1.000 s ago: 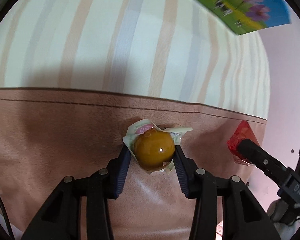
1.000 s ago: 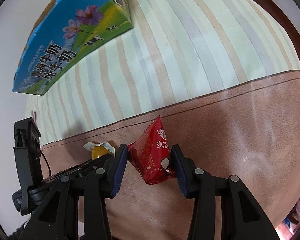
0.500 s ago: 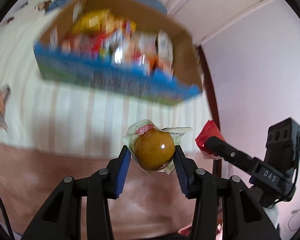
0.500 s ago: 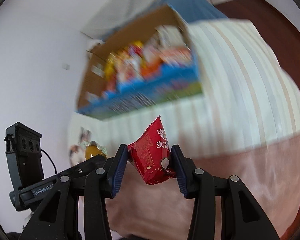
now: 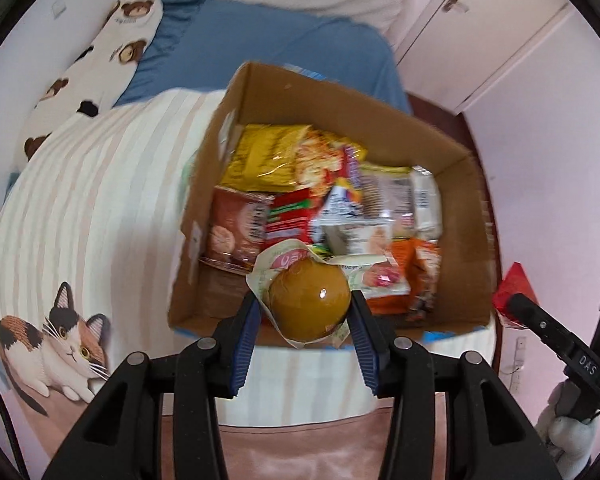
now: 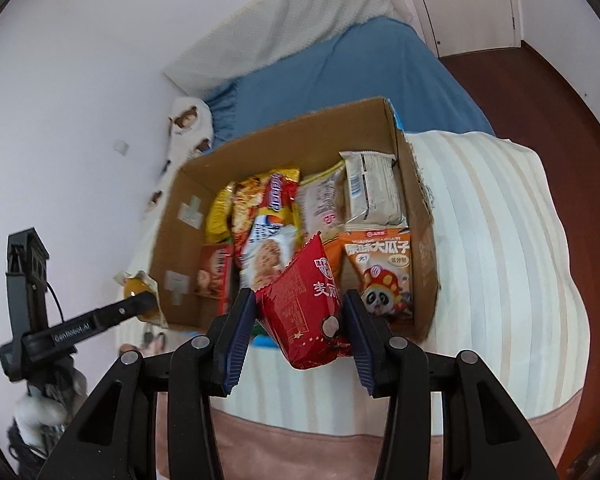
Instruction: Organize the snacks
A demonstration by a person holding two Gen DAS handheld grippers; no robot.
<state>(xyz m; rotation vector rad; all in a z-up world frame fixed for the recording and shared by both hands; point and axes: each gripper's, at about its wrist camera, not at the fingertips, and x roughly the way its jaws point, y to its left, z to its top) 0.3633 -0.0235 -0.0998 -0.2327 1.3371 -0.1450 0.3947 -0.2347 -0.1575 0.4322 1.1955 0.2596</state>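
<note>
My left gripper (image 5: pixel 306 312) is shut on a round amber jelly cup (image 5: pixel 309 304) in a pale wrapper, held above the near edge of an open cardboard box (image 5: pixel 328 92). My right gripper (image 6: pixel 300 316) is shut on a red snack packet (image 6: pixel 304 300), also held over the box's near edge (image 6: pixel 284 136). The box holds several snack packets, among them a yellow bag (image 5: pixel 264 156) and an orange panda packet (image 6: pixel 380 272). The jelly cup also shows in the right wrist view (image 6: pixel 138 286), and the red packet in the left wrist view (image 5: pixel 514 294).
The box sits on a striped cream blanket (image 5: pixel 100 184) on a bed with a blue sheet (image 5: pixel 268 40). A cat print (image 5: pixel 56 344) and a bear-print pillow (image 5: pixel 96 68) lie left. A pink wall and cupboard doors (image 5: pixel 480 32) stand right; dark floor (image 6: pixel 572 120) is beside the bed.
Both grippers have risen and tipped forward with their snacks. The view has swung from the blanket surface up over the box, which now lies open below the fingers.
</note>
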